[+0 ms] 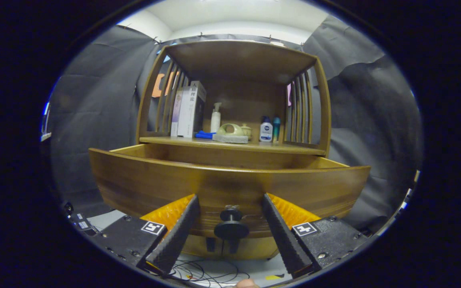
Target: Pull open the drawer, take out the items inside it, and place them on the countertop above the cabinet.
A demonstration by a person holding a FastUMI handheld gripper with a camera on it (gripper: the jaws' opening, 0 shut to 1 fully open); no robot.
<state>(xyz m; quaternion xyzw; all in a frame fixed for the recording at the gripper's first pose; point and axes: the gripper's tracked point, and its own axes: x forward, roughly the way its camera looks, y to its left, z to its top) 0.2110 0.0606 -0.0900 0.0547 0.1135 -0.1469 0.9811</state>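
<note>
The wooden drawer (pixel 230 182) stands pulled out from the cabinet, its front panel wide across the view just ahead of my fingers. Its black round knob (pixel 231 226) sits between the two fingers, touching neither. My gripper (pixel 230 202) is open, with the ribbed black fingers (pixel 180 230) spread on either side of the knob. The drawer's inside is hidden behind its front panel. Above it lies the countertop (pixel 198 143), the floor of an open wooden shelf.
On the countertop stand books (pixel 190 108), a white pump bottle (pixel 215 118), a green ceramic piece on a grey pad (pixel 232 132), a blue item (pixel 203 135) and two small bottles (pixel 269 130). Cables (pixel 202 274) lie on the floor below.
</note>
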